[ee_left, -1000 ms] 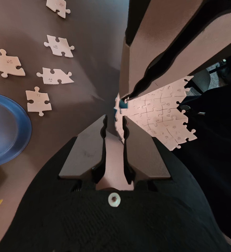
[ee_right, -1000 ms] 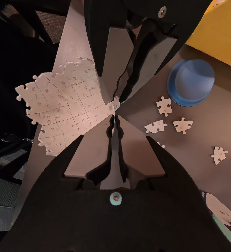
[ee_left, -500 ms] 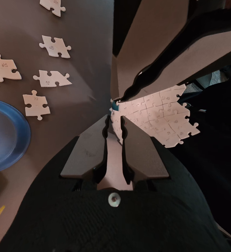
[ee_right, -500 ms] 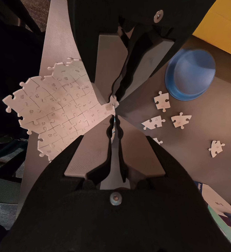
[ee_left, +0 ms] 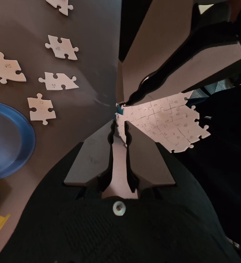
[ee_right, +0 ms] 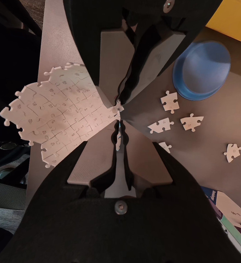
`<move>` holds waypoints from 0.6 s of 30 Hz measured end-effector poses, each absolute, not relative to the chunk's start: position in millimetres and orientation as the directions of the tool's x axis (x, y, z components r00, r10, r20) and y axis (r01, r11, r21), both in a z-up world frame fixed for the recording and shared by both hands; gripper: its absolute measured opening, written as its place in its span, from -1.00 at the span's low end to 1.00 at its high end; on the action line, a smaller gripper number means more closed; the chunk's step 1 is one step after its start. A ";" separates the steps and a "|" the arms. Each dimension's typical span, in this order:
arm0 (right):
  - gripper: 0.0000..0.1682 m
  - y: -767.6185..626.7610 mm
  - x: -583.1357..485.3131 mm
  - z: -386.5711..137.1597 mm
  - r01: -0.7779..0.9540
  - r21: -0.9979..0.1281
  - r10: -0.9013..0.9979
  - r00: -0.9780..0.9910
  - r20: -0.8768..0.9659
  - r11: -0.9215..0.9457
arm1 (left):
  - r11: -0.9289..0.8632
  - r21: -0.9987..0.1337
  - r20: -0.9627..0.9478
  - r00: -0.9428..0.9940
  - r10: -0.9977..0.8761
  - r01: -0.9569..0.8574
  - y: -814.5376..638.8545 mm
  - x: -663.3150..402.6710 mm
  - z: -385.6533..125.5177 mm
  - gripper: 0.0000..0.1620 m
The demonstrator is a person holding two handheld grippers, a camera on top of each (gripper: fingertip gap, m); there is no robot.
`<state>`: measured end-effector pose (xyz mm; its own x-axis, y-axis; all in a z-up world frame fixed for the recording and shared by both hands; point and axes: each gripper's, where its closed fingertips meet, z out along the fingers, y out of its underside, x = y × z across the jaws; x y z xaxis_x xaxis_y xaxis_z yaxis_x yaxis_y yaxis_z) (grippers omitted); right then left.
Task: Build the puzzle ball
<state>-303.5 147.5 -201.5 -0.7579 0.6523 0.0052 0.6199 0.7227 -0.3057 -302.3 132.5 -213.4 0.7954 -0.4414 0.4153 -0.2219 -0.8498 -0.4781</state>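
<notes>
- Brown desk [ee_left: 88,42] carries loose white puzzle pieces [ee_left: 58,83] and a blue plastic bowl [ee_right: 202,71].
- Left tool [ee_left: 119,125] clamps the curved white puzzle-ball shell [ee_left: 166,122] at the desk's edge.
- Right tool [ee_right: 119,122] pinches a piece [ee_right: 118,140] against the shell's rim.

Dim, warm light falls from above, brightest on the pale puzzle shell [ee_right: 57,113], which glows pinkish. The table [ee_left: 88,42] carries soft grey shadows. Beyond its edge everything sinks into black. Wide-angle bending stretches the edges; the blue dish [ee_right: 202,71] looks slightly smeared.
</notes>
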 end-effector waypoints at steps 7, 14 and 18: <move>-1.00 149.0 -305.6 -203.0 0.635 -0.313 0.655 -0.754 -0.052 0.706 | -0.870 -0.449 0.445 0.793 -0.417 -0.205 137.6 -309.4 -217.2 -0.89; -1.00 152.7 -306.0 -206.2 0.657 -0.319 0.665 -0.740 -0.099 0.683 | -0.876 -0.437 0.460 0.786 -0.413 -0.205 140.3 -310.7 -220.0 -0.89; -1.00 154.7 -306.2 -207.1 0.680 -0.321 0.682 -0.721 -0.126 0.659 | -0.875 -0.443 0.471 0.780 -0.413 -0.196 141.7 -310.5 -218.6 -0.88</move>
<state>-306.2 154.7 -207.1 -0.7206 0.6818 -0.1261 0.6799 0.6591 -0.3214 -310.5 141.7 -218.6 0.7798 -0.4130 0.4706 -0.1959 -0.8748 -0.4431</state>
